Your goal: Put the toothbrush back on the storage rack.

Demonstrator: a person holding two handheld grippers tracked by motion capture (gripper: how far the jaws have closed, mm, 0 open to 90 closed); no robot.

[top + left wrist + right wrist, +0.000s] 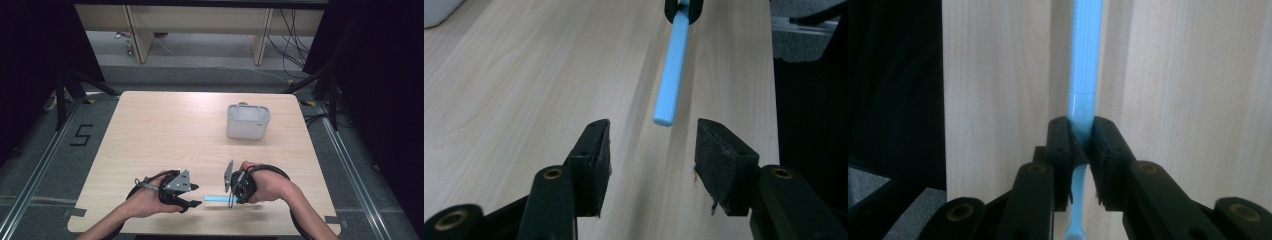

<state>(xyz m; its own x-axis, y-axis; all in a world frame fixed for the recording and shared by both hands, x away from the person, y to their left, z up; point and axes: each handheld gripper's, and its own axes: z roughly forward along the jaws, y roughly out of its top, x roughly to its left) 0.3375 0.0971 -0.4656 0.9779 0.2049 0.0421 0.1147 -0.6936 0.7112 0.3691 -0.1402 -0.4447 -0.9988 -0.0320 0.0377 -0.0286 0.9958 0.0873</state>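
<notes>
So the right tool [1082, 142] was clamped on the blue toothbrush [1085, 60] above the table [150, 135]; left tool [653, 145], unclenched, needed to centre on its handle tip before squeezing.

Light-blue ribbed toothbrush [1084, 65], level above table, clamped mid-handle.

Wooden table [165, 130]: white container [248, 121] far right; right gripper [231, 196] clamping light-blue toothbrush [216, 198]; left gripper [192, 196] beside its free end.

A lab recording bay: a pale wooden worktop [165, 135] stands between black curtains, a taped floor number [81, 135] at nine o'clock, loose cables [292, 45] at one o'clock.
</notes>
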